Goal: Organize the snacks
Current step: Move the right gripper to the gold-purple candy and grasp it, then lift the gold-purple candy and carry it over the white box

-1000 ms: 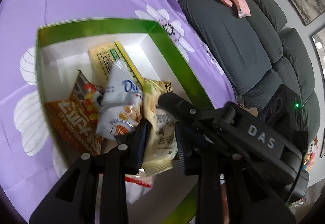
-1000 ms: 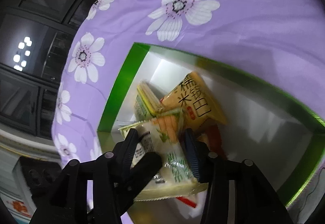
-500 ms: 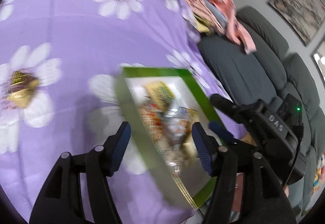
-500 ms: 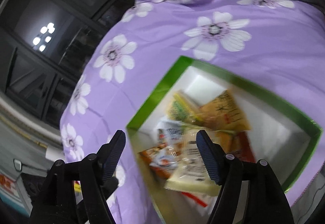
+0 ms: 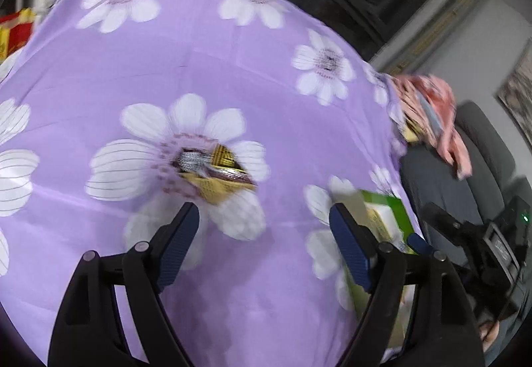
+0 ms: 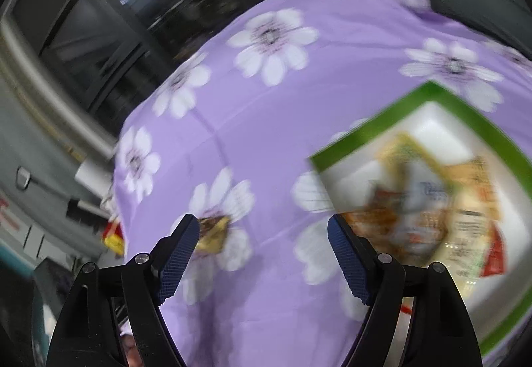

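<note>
A green-rimmed white box [image 6: 442, 94] sits on the purple flowered cloth and holds several snack packets [image 6: 429, 207]; its edge also shows in the left wrist view [image 5: 389, 204]. One yellow and silver snack packet [image 5: 216, 174] lies loose on a white flower of the cloth; it also shows in the right wrist view [image 6: 212, 232]. My left gripper [image 5: 264, 245] is open and empty, just short of that packet. My right gripper [image 6: 262, 259] is open and empty, between the loose packet and the box.
The cloth-covered table [image 5: 166, 67] drops off at its far edge. A dark grey sofa [image 5: 465, 167] with a pink cloth [image 5: 432, 107] stands to the right. A red and yellow thing [image 5: 16, 31] lies at the far left edge. The right gripper's body [image 5: 482, 240] shows beside the box.
Both grippers let go of their packets into the box, opened wide and swung left away from it. The left one now faces the loose packet on the cloth.
</note>
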The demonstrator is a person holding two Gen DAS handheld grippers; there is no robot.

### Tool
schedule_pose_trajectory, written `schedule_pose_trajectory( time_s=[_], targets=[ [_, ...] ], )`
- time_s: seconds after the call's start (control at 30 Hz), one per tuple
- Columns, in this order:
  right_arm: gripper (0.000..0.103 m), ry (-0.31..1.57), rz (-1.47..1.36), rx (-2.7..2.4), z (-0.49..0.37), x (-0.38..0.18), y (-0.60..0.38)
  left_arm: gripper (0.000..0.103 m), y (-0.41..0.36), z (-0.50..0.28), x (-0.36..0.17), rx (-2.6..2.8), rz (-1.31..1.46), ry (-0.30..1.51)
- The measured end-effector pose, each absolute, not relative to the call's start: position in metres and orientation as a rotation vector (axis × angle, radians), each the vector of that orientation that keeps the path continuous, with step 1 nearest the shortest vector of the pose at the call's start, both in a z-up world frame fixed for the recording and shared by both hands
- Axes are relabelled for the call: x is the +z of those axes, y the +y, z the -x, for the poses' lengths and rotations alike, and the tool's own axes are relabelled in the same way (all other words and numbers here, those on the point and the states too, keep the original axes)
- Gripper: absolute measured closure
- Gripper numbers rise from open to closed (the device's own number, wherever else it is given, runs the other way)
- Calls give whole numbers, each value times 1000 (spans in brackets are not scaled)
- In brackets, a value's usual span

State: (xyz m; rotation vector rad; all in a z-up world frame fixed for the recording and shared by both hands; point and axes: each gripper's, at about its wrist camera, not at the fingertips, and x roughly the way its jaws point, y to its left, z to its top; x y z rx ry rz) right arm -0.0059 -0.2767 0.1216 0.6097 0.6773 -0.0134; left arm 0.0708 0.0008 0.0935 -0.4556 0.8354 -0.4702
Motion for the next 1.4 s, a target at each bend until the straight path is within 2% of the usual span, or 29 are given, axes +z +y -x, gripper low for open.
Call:
schedule_pose_trajectory(
  time_s=[0.3,0.6,0.83,0.93,1.0,1.1,1.23,1.4],
  targets=[
    [23,777,-713,207,-63,80,-237,23,4,-122,54,-421,464,957],
    [24,889,-762,305,-120,43,-204,23,6,-148,44,-474,482,927],
    [32,959,-845,336,-147,12,-202,25,2,-158,28,-531,510,983],
    [34,995,-867,339,-148,2,-202,32,0,-158,22,-549,513,997],
    [42,1004,-890,352,-147,-2,-204,44,-2,-157,20,-573,519,1005],
    [46,1026,-913,369,-145,-8,-206,58,-4,-153,19,-613,544,1015],
    [54,1030,-943,403,-141,-14,-208,63,-10,-144,24,-610,479,988],
    [56,1013,-915,407,-133,-7,-209,64,-10,-136,27,-607,485,991]
  ],
)
